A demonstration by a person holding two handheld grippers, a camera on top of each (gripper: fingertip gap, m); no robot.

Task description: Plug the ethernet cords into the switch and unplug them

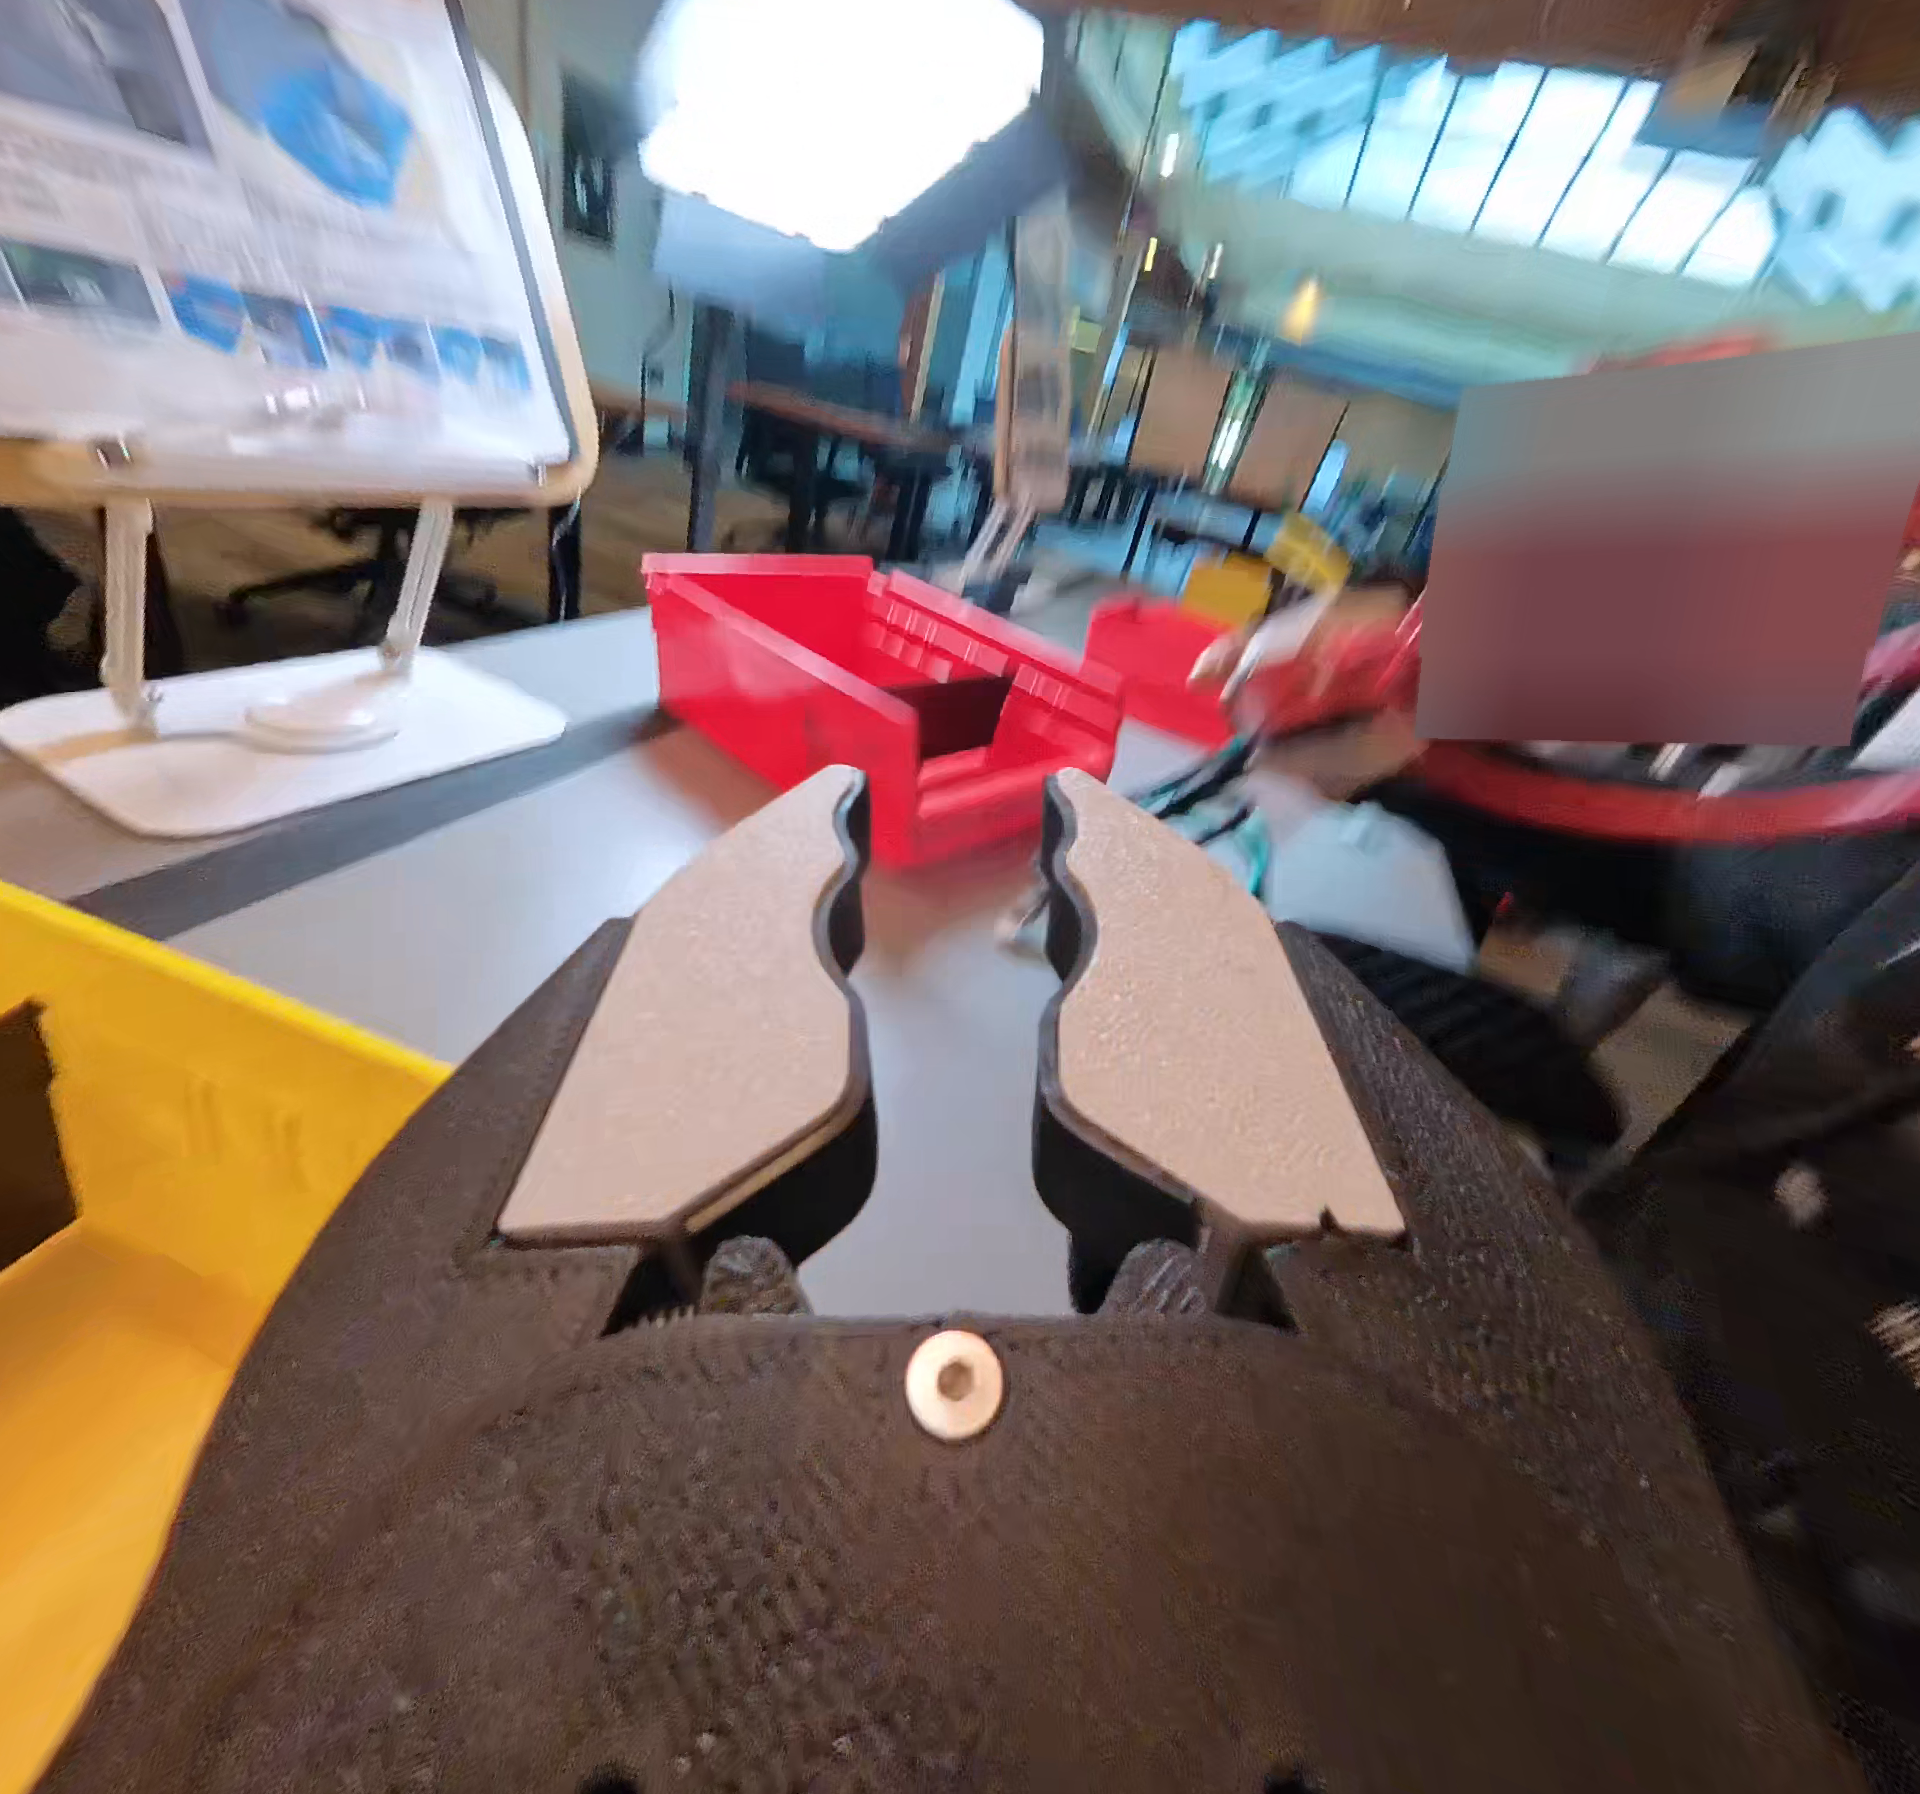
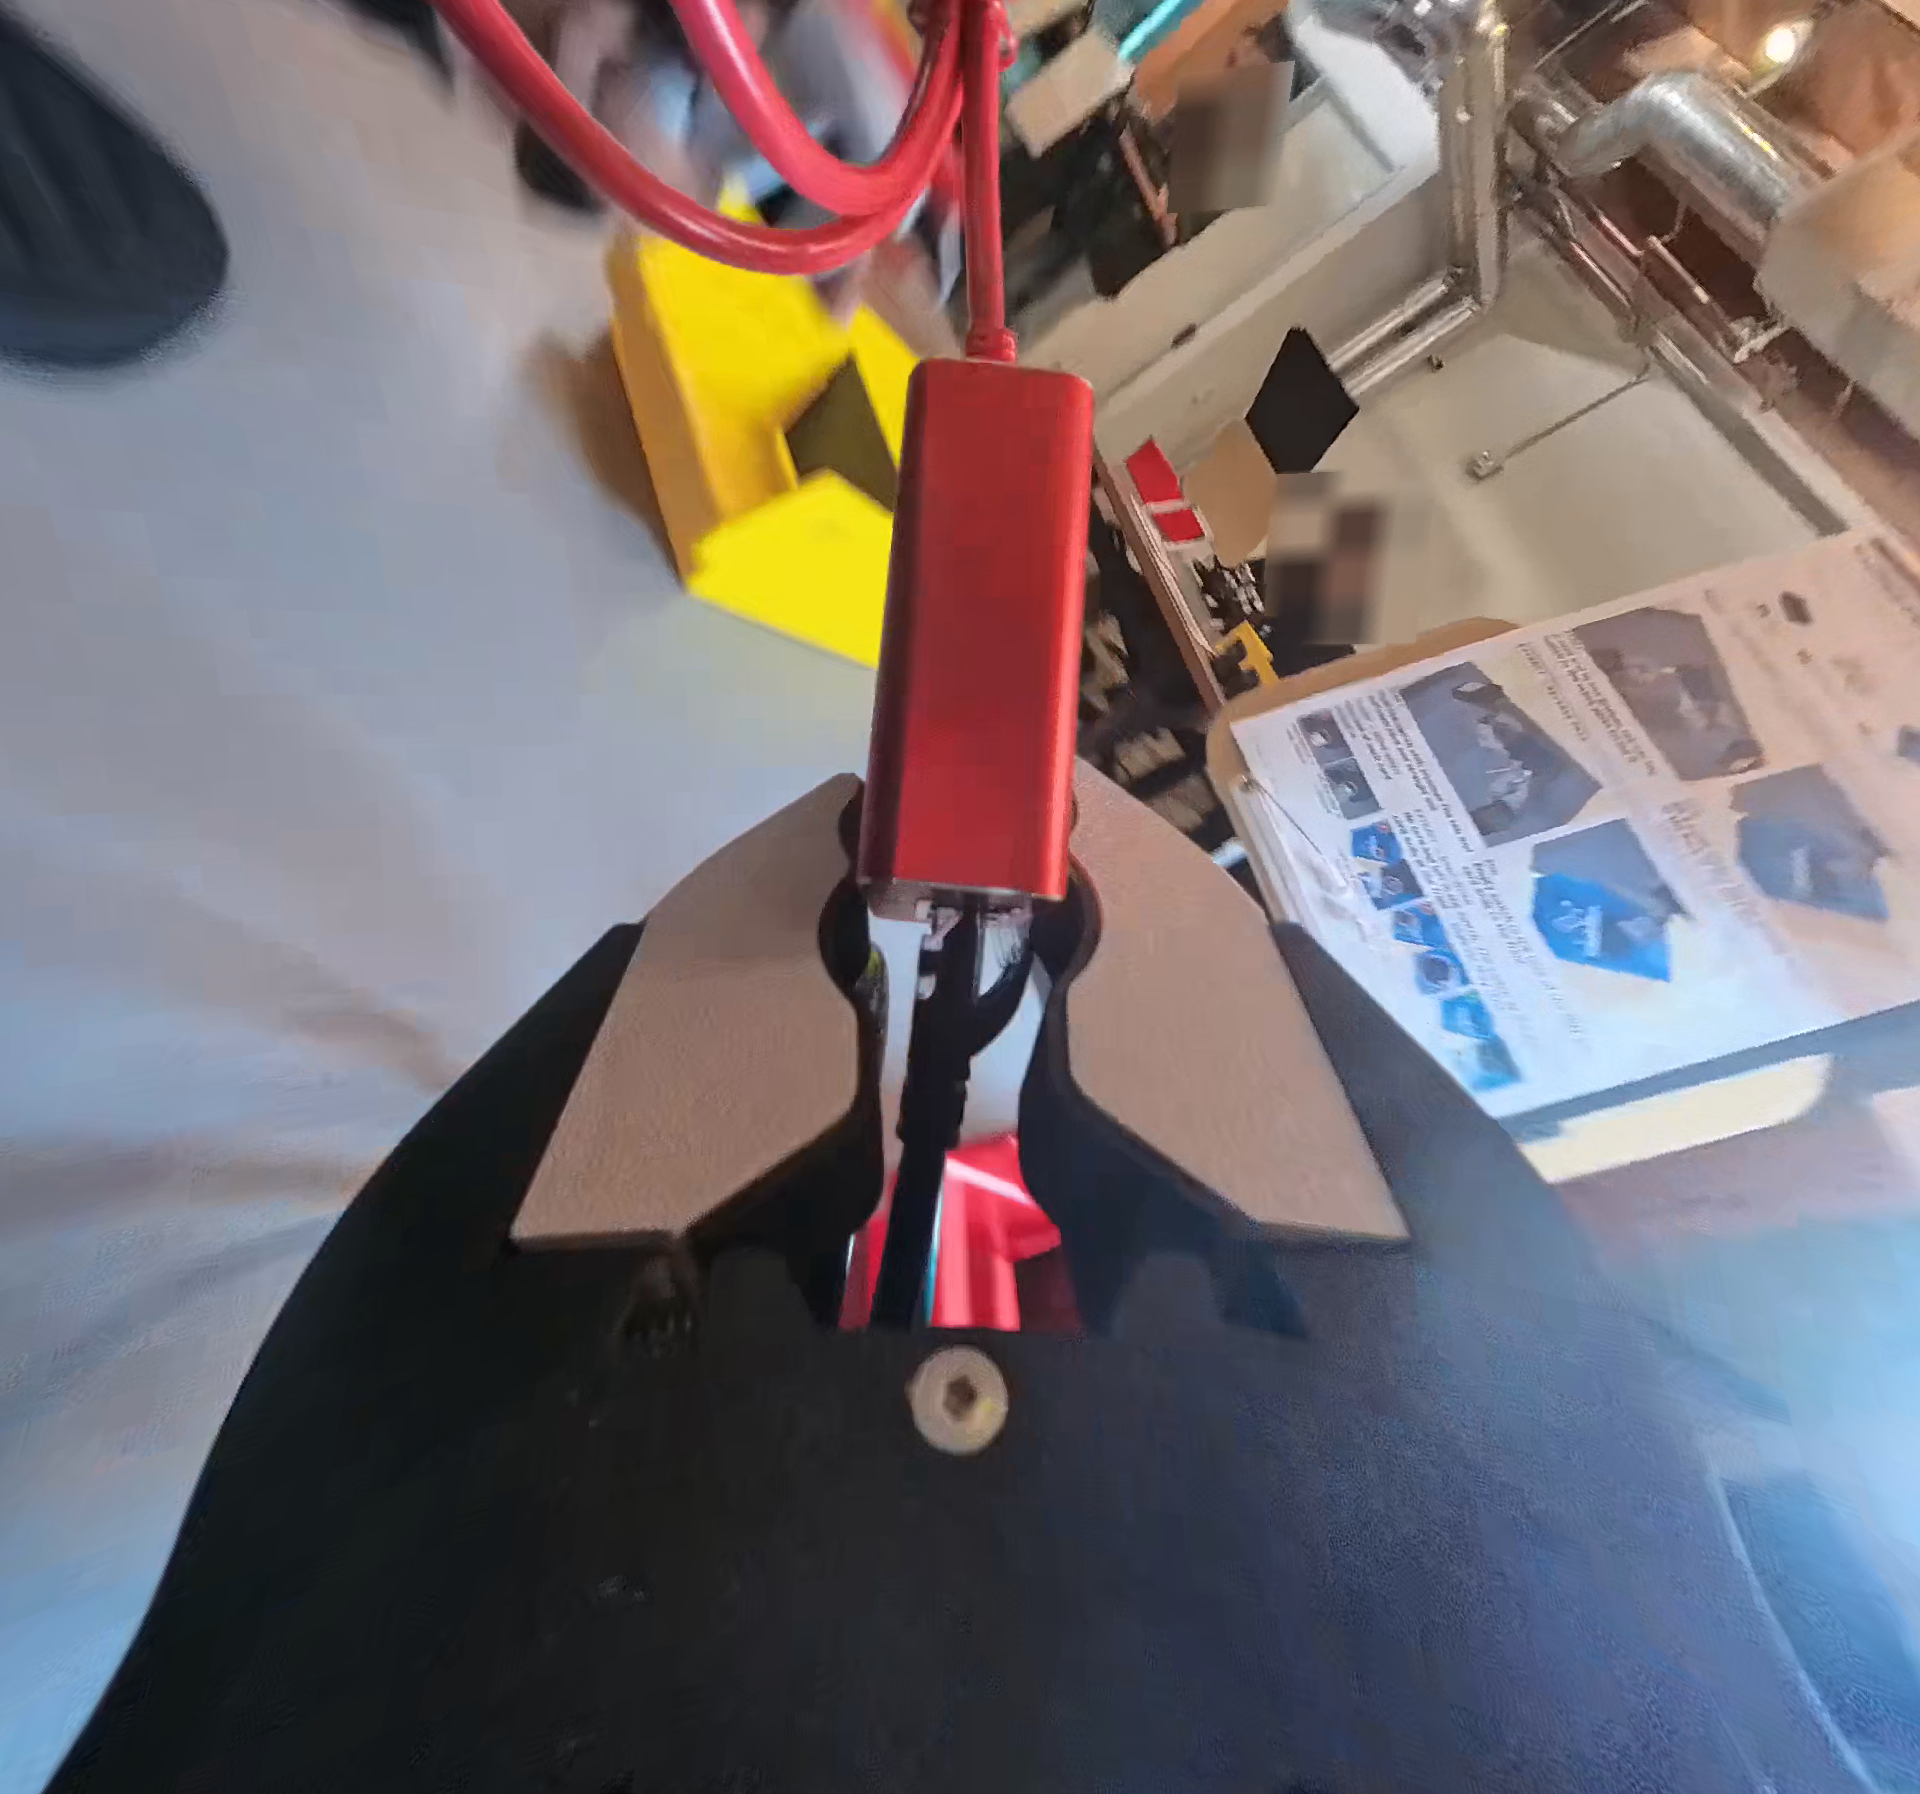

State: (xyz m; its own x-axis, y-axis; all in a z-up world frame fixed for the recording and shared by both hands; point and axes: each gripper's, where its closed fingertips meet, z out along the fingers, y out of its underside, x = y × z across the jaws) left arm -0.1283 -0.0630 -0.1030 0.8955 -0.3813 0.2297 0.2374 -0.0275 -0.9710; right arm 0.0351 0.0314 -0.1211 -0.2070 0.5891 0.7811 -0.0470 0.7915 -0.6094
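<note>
In the right wrist view my right gripper (image 2: 966,809) is shut on the near end of the red box-shaped switch (image 2: 977,622) and holds it in the air, pointing away from me. A red cable (image 2: 831,186) runs from the switch's far end and loops above. A black ethernet cord (image 2: 925,1121) sits plugged into the switch's near end and runs back between my fingers. In the left wrist view my left gripper (image 1: 954,809) is open and empty above the grey table (image 1: 468,923). Loose black and green cords (image 1: 1195,799) lie just ahead to its right.
A red bin (image 1: 831,695) stands straight ahead of the left gripper and a yellow bin (image 1: 156,1173) at its near left. A white stand with a printed sheet (image 1: 260,290) is at the far left. The yellow bin (image 2: 748,456) and sheet (image 2: 1558,809) also show in the right wrist view.
</note>
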